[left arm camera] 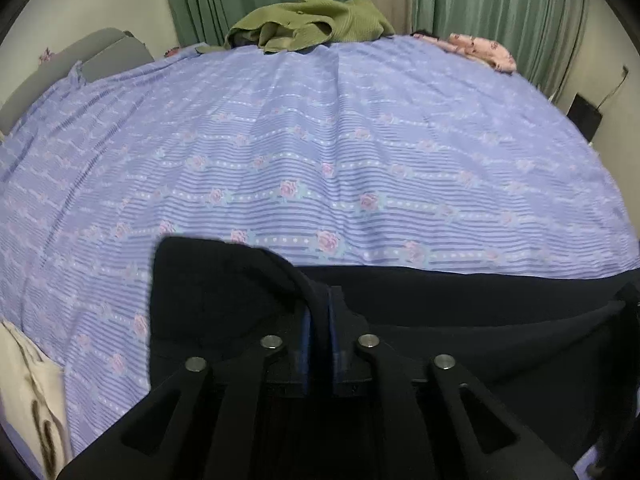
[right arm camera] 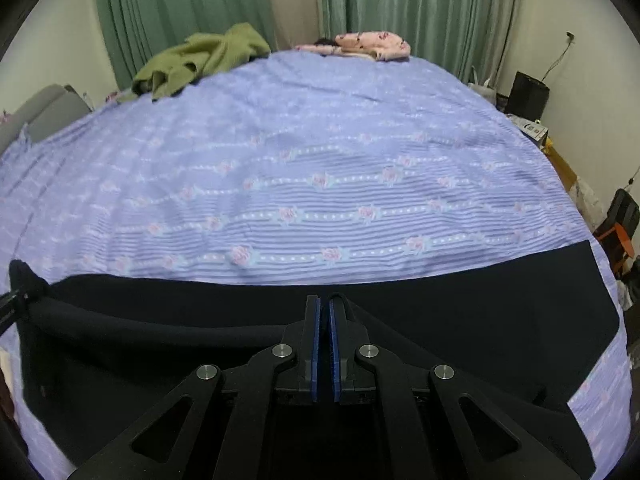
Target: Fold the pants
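Observation:
Dark navy pants (right arm camera: 500,300) lie stretched along the near edge of the bed, on a purple flowered sheet (right arm camera: 320,160). My left gripper (left arm camera: 320,300) is shut on the pants' cloth (left arm camera: 224,292), which bunches up over its left finger and is lifted off the sheet. My right gripper (right arm camera: 325,308) is shut on a raised fold of the pants, with cloth pinched between its blue pads (right arm camera: 316,340). In the right wrist view the left gripper's end of the pants (right arm camera: 24,280) shows lifted at the far left. A flat leg runs out to the right.
A green garment (left arm camera: 308,24) and a pink garment (left arm camera: 480,50) lie at the far edge of the bed. Green curtains (right arm camera: 400,8) hang behind. A grey chair (left arm camera: 100,56) stands at the left. Black boxes and clutter (right arm camera: 528,96) sit beside the bed's right side.

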The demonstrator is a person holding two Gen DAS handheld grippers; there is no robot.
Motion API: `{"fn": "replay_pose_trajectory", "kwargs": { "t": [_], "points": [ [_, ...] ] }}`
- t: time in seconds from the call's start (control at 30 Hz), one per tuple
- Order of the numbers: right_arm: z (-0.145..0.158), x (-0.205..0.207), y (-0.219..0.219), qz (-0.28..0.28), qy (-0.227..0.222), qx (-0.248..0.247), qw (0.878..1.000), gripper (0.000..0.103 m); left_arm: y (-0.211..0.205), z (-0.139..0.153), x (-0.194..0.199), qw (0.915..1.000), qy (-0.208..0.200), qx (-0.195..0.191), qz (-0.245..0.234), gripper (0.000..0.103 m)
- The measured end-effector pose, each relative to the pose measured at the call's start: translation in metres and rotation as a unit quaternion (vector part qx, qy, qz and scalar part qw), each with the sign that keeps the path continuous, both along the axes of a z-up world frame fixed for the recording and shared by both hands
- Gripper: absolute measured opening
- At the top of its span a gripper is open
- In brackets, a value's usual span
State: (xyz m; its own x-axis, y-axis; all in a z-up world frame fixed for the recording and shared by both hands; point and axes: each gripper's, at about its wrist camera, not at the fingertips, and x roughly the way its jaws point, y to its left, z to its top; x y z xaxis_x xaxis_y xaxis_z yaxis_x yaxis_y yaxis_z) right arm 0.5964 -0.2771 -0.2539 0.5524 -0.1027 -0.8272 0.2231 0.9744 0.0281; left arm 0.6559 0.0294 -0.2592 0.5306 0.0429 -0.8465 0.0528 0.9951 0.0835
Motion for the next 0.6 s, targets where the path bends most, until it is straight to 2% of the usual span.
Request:
{"fn": "replay_pose_trajectory", "kwargs": {
  "t": [0.03,0.07,0.1,0.13,0.2,0.23,0.27,0.43,0.6],
  "points": [
    [-0.002,0.003,-0.001,0.001,0.007,0.004,1.000,0.006,-0.001,0.001,0.003,0.9999,-0.004,0.012,-0.001,0.029],
    [-0.004,0.007,-0.002,-0.002,0.016,0.009,1.000,0.010,-0.003,0.008,0.002,0.9994,-0.022,0.028,0.002,0.051],
    [-0.004,0.009,-0.004,-0.002,0.023,0.022,1.000,0.022,-0.002,0.016,-0.001,0.9987,-0.039,0.031,0.003,0.060],
    [-0.002,0.009,-0.004,-0.001,0.019,0.034,0.999,0.031,-0.002,0.027,-0.006,0.9976,-0.063,0.029,0.003,0.066],
    [0.013,0.002,-0.003,-0.005,-0.019,0.038,0.999,0.065,-0.003,0.042,-0.013,0.9960,-0.085,0.029,-0.003,0.067],
    [0.022,-0.001,-0.001,-0.005,-0.041,0.031,0.999,0.070,-0.004,0.049,-0.018,0.9957,-0.088,0.028,-0.008,0.067],
    [0.035,-0.007,0.002,-0.001,-0.062,0.026,0.998,0.073,-0.005,0.058,-0.026,0.9954,-0.091,0.026,-0.016,0.067],
    [0.072,-0.044,0.016,0.020,-0.075,0.013,0.997,0.073,-0.009,0.093,-0.081,0.9936,-0.096,0.017,-0.056,0.067],
    [0.101,-0.124,0.023,0.044,-0.075,0.000,0.996,0.073,-0.017,0.124,-0.156,0.9917,-0.089,-0.003,-0.093,0.075]
  ]
}}
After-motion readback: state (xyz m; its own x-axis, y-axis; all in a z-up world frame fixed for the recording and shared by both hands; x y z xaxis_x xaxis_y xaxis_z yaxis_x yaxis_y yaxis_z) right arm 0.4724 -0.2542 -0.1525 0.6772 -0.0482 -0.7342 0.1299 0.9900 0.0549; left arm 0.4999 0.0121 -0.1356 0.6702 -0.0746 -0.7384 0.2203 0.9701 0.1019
